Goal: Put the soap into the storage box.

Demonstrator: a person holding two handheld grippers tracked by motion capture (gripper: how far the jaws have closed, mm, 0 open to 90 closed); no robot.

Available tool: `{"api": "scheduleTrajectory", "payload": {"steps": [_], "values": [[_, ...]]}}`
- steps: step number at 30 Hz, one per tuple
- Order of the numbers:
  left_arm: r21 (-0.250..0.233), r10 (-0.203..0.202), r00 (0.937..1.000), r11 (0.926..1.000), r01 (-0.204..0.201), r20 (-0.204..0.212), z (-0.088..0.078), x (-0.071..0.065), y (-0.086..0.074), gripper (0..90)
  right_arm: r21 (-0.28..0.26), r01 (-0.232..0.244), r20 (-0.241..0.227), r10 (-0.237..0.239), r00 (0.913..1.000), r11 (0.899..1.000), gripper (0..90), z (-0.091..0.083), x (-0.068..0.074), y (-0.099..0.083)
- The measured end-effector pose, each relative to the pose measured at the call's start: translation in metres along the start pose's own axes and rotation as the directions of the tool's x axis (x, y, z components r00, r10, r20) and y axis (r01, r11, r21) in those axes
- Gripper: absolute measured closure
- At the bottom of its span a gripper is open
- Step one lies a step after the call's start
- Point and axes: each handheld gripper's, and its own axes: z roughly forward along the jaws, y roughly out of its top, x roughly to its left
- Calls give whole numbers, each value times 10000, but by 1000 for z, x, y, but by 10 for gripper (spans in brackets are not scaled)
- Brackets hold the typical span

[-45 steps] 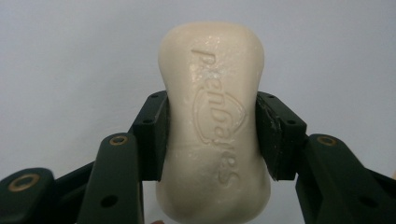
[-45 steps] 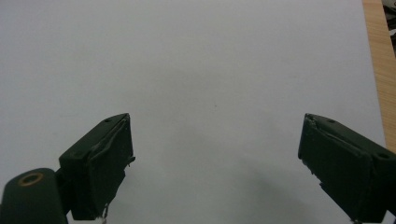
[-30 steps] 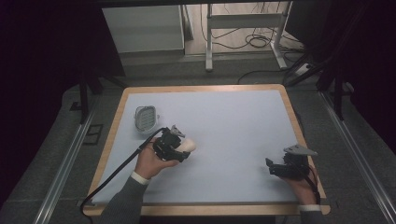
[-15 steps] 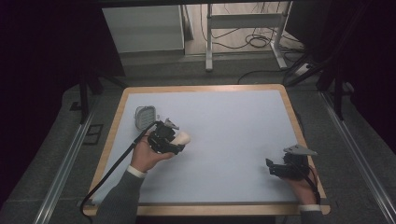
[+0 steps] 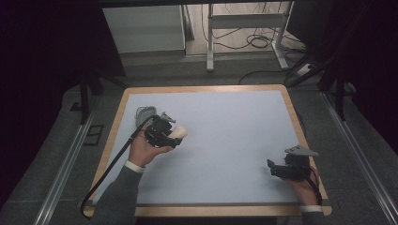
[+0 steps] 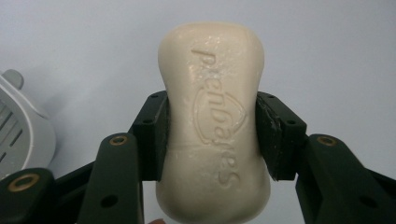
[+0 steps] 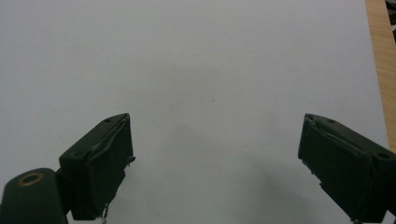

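Note:
A cream bar of soap [image 6: 213,121] with embossed lettering sits between the jaws of my left gripper [image 6: 212,133], which is shut on its waist. From above, the soap [image 5: 179,132] sticks out to the right of that left gripper [image 5: 170,134], held a little over the table's left half. Just behind it lies a pale grey slotted soap dish [image 5: 145,114], whose edge [image 6: 21,130] appears at the left of the left gripper view. Near the front right corner my right gripper [image 5: 273,168] rests low, and its jaws stand open over bare table [image 7: 215,154].
The table has a light blue-grey top [image 5: 225,126] with a wooden rim [image 5: 206,88]. A black cable [image 5: 112,164] trails from the left gripper over the front left edge. Dark floor, metal rails and a table frame [image 5: 244,28] surround it.
My left gripper has carried the soap back and to the left, toward the soap dish, and slightly upward. The right gripper has stayed where it was.

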Motion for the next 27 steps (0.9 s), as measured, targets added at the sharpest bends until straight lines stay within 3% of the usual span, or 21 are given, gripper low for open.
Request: {"api": "scheduleTrajectory", "payload": {"steps": [27], "values": [[269, -781, 9963, 9965, 791, -363, 1, 42, 7, 494, 41, -52, 36, 52, 10000, 10000, 100, 1, -1, -1]]}}
